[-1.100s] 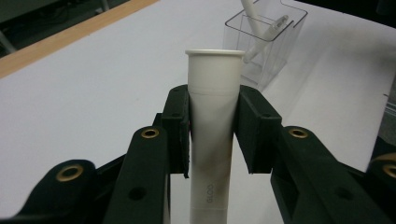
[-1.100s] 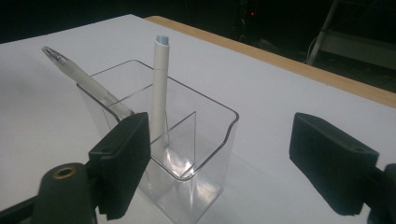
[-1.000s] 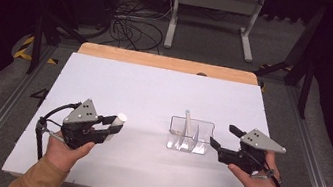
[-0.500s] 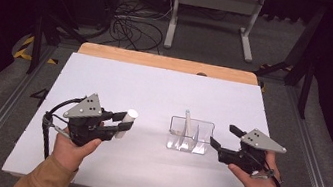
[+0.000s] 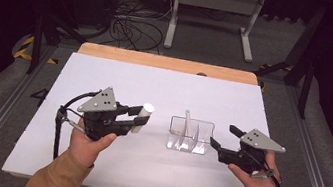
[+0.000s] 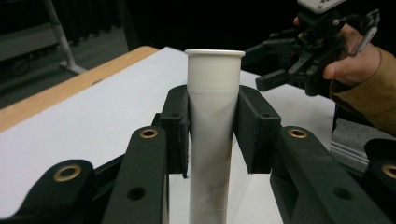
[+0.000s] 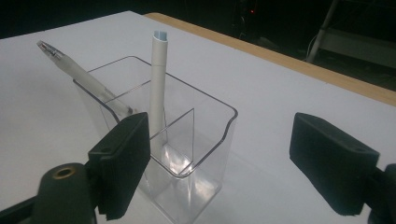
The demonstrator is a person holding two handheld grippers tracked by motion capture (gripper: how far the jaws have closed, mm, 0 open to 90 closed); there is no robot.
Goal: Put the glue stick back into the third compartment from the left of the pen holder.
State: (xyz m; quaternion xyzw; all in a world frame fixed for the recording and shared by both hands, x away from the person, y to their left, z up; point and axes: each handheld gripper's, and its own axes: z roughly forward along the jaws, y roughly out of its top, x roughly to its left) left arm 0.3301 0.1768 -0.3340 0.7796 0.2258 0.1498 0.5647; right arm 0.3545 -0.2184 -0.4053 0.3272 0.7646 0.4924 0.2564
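Left gripper (image 5: 136,118) clamped on white tube (image 6: 214,116), raised above white table (image 5: 106,79), left of clear divided holder (image 5: 190,135); faint embossed lettering near tube's base, illegible. Right gripper (image 7: 219,163) spread wide beside holder containing two pens (image 7: 158,74).

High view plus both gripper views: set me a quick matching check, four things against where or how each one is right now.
Things:
1. white tube
2. clear holder
3. right gripper
4. white pen

States:
A. stands on the white table between the two grippers
B. open, with nothing between its pads
C. clamped in the left gripper, off the table
D. leans inside a compartment of the clear holder

Pairs: 1-C, 2-A, 3-B, 4-D
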